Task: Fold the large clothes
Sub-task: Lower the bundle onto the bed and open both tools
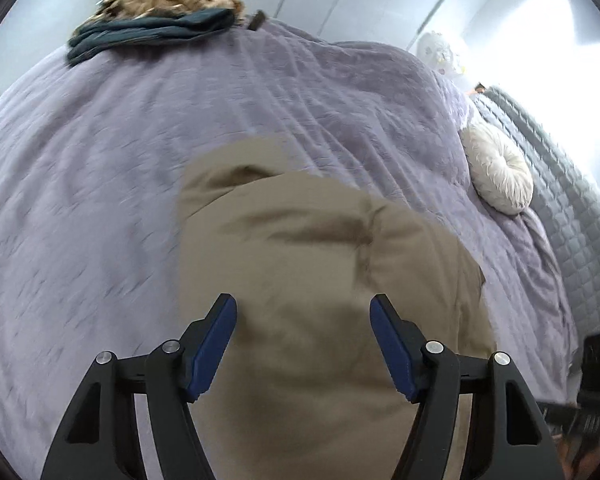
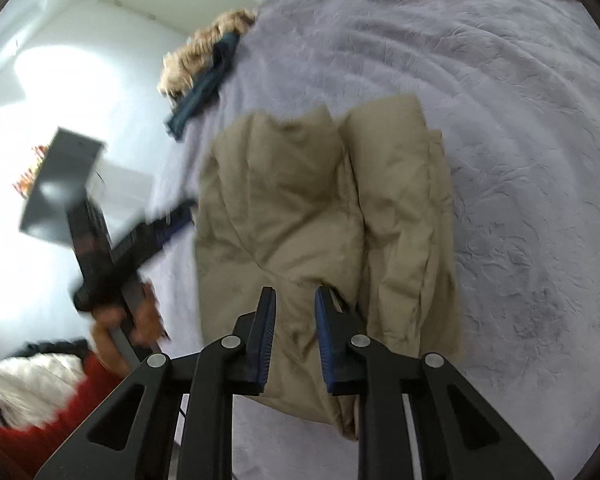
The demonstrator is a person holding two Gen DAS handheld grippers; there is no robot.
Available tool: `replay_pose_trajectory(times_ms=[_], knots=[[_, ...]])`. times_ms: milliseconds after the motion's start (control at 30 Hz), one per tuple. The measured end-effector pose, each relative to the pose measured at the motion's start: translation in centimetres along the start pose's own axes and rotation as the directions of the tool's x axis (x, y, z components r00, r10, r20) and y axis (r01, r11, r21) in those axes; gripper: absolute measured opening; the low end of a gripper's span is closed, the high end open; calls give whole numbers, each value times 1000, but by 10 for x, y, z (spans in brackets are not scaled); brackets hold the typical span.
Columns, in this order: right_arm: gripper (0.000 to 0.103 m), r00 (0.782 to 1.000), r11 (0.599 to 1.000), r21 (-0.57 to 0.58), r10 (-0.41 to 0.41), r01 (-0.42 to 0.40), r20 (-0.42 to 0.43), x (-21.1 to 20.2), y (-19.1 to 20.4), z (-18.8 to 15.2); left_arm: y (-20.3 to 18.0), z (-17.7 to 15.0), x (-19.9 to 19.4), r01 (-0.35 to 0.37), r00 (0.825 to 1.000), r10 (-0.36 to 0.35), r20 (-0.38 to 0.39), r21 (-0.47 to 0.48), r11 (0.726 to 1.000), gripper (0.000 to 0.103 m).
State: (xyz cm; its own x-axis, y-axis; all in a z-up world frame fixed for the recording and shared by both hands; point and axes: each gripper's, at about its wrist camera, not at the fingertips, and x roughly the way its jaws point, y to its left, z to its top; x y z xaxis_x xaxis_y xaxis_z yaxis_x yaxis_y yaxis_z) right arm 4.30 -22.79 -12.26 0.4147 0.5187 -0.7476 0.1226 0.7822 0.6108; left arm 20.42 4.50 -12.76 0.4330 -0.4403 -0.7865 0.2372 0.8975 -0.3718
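Left hand-held gripper (image 1: 303, 310) spread wide above folded khaki garment (image 1: 300, 248); right hand-held gripper (image 2: 295, 300) part-open, grasping nothing.

Folded tan garment (image 2: 324, 216) on purple bedspread (image 2: 520, 120)

Under my left gripper (image 1: 303, 314), jaws spread wide: folded tan garment (image 1: 300, 248) on lavender bedspread (image 1: 100, 168). At 11 o'clock, teal and beige clothes pile (image 1: 160, 12). At 2 o'clock, round white cushion (image 1: 498, 168) beside grey quilted headboard (image 1: 556, 168).
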Motion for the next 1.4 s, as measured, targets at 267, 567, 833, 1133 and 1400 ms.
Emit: replay_pose_trajectory(times_ms=[267,567,833,1133,1400], knots=[[20,977,980,-43,-196,193,-80,41,-39,-40,-57,10,68,-24,998,30,-50,110,994,71],[19,984,986,-3,-166,166,-71,49,-72,-55,-88,-3,93,-120,990,134,-46,229,966,71],[22,981,985,37,-166,170,-97,37,-68,-44,-87,-4,60,-150,984,164,-68,181,972,71],[23,977,980,52,-185,191,-107,5,-62,-41,-83,-34,9,-144,980,162,-114,151,978,71],[23,969,973,53,-216,224,-115,-6,-46,-51,-72,-68,-23,-150,976,166,-143,116,982,71]])
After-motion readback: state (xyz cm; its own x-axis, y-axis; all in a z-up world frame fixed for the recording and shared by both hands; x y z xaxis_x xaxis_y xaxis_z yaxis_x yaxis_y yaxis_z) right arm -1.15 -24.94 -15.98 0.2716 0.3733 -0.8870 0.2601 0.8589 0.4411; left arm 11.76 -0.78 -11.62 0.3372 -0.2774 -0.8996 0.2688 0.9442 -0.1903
